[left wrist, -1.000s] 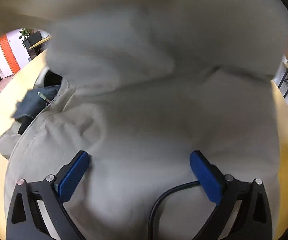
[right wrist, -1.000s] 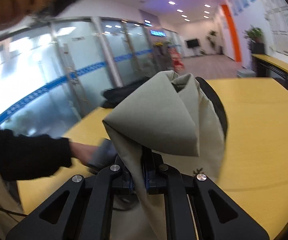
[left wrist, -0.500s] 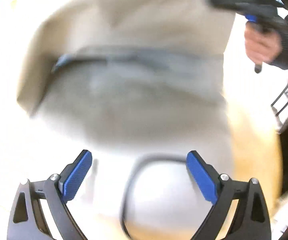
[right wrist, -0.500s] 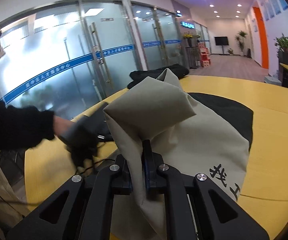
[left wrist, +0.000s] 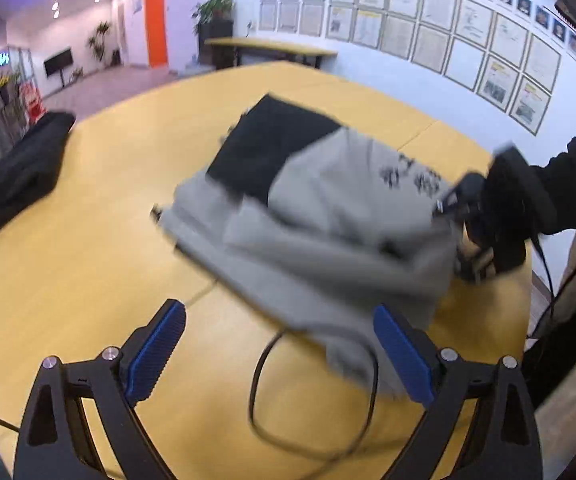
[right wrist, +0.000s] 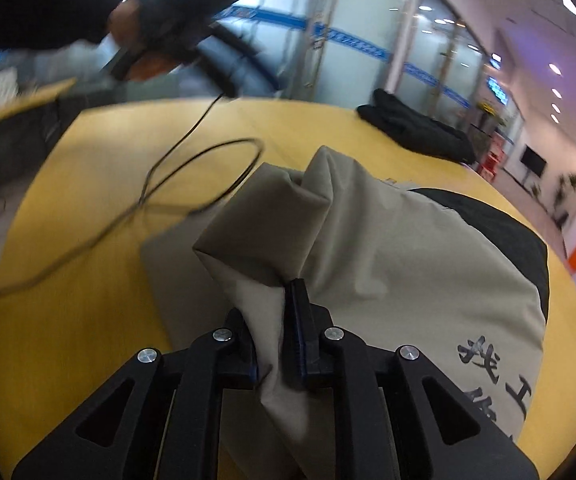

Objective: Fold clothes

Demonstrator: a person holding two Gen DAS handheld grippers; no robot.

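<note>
A beige and black jacket [left wrist: 328, 216] with black printed characters lies partly folded on the yellow table [left wrist: 87, 264]. My left gripper [left wrist: 279, 344] is open and empty, raised above the table just short of the jacket's near edge. My right gripper [right wrist: 275, 320] is shut on a bunched fold of the jacket [right wrist: 388, 264] and holds it low over the table. The right gripper also shows in the left wrist view [left wrist: 504, 216], at the jacket's right end.
A black folded garment [left wrist: 19, 168] lies at the table's far left; it also shows in the right wrist view [right wrist: 416, 128]. A black cable [left wrist: 312, 392] loops over the table near my left gripper. A side table [left wrist: 271, 46] stands by the far wall.
My left gripper has let the jacket drop from close above it and pulled back and up. My right gripper has brought its held fold down toward the table.
</note>
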